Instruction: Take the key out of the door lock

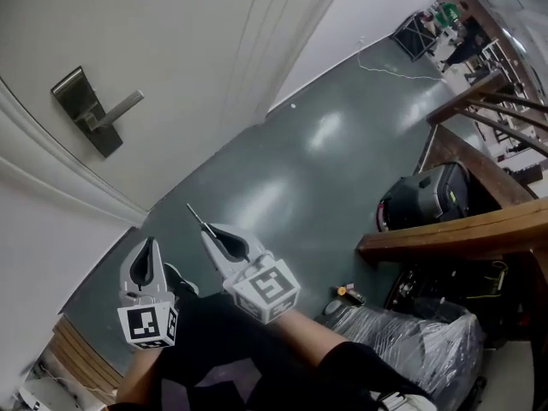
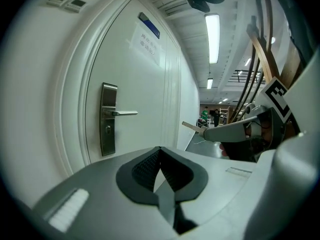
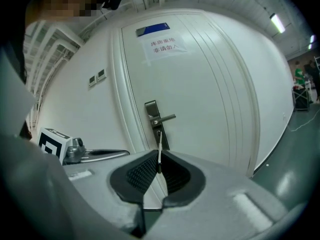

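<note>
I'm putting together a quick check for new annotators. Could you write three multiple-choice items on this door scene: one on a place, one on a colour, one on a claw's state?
1. Where is the key?
A. In the lock plate
B. In the right claw
C. On the floor

2. What colour is the door?
A. White
B. Brown
C. Blue

3. How does the left claw stand?
A. Shut on the key
B. Wide open
C. Shut and empty

Answers:
1. B: the right gripper view shows the thin key pinched between that claw's pads, well away from the door.
2. A: the door panel is white in every view.
3. C: the left gripper view shows its pads meeting with nothing between them.
</note>
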Tool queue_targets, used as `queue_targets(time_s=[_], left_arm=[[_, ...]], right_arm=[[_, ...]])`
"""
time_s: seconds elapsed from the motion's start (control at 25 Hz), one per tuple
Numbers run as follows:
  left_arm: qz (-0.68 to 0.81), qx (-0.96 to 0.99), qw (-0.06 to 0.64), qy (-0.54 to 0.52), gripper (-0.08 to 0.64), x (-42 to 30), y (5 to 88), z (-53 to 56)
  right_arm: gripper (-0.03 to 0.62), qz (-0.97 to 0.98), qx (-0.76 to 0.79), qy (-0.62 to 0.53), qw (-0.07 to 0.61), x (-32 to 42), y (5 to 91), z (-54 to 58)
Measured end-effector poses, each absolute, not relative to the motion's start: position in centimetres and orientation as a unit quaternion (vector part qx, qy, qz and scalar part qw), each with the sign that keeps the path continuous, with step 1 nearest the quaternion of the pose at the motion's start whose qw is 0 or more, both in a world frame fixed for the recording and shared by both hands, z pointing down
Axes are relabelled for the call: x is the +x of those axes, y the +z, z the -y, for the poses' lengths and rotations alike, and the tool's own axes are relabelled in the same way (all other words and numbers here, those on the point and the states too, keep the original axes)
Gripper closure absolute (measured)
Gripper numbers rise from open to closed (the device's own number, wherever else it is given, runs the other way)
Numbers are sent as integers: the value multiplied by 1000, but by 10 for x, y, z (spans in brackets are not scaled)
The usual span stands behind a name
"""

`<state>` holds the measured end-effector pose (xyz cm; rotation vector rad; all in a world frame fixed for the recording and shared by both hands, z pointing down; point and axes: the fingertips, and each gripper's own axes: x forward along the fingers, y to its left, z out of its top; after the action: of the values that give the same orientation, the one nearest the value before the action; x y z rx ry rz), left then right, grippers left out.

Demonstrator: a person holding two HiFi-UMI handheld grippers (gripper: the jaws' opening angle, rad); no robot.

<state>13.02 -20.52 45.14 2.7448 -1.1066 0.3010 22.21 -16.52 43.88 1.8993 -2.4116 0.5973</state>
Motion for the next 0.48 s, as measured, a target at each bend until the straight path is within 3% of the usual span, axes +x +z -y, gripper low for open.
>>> queue_targets(time_s=[0.48], left_arm=[[364, 922, 80, 104, 541, 195, 453, 104]], right_arm=[[577, 771, 610, 181, 26, 284, 447, 63]])
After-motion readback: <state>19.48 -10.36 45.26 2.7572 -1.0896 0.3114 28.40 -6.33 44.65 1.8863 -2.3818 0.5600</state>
